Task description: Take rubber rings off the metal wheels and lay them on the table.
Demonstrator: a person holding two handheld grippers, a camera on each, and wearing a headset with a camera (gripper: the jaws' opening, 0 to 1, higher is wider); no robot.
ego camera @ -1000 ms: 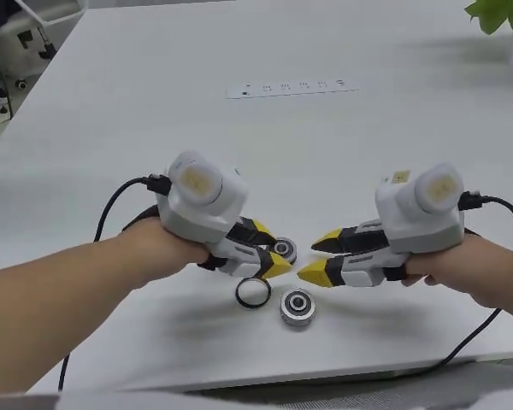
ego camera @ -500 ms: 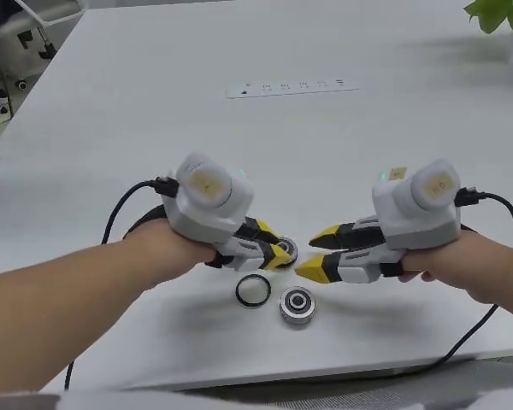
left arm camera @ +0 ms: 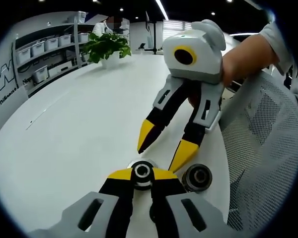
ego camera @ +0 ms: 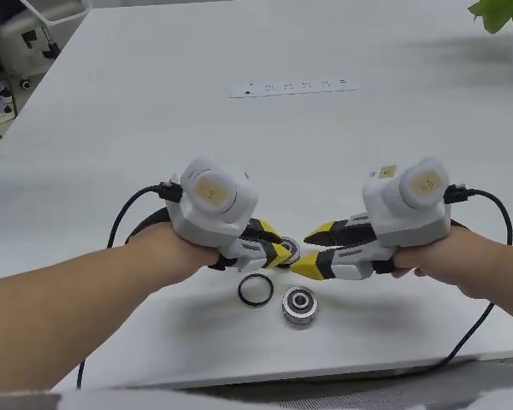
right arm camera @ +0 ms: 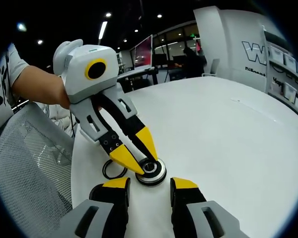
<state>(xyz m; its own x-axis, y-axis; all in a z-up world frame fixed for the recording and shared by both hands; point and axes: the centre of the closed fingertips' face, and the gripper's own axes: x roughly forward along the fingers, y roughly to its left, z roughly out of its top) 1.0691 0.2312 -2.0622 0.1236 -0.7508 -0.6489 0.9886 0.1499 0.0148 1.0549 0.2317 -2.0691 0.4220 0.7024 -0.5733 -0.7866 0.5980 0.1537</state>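
Gripping a round metal wheel (left arm camera: 141, 171) between its yellow tips, the left hand-held gripper (ego camera: 276, 251) holds it low on the smooth white bench (ego camera: 154, 111). The right hand-held gripper (right arm camera: 150, 186) has its jaws apart, with the tips just beside this wheel. A thin black rubber ring (ego camera: 255, 290) lies flat and loose near them. A second wheel (ego camera: 300, 305), shiny with a dark centre, lies just beside the ring.

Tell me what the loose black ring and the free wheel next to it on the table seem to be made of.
The loose ring is likely rubber: matte black, thin, with no glint. The free wheel beside it looks like metal: a silvery, shiny rim around a dark centre, much like a bearing. The exact alloy cannot be told.
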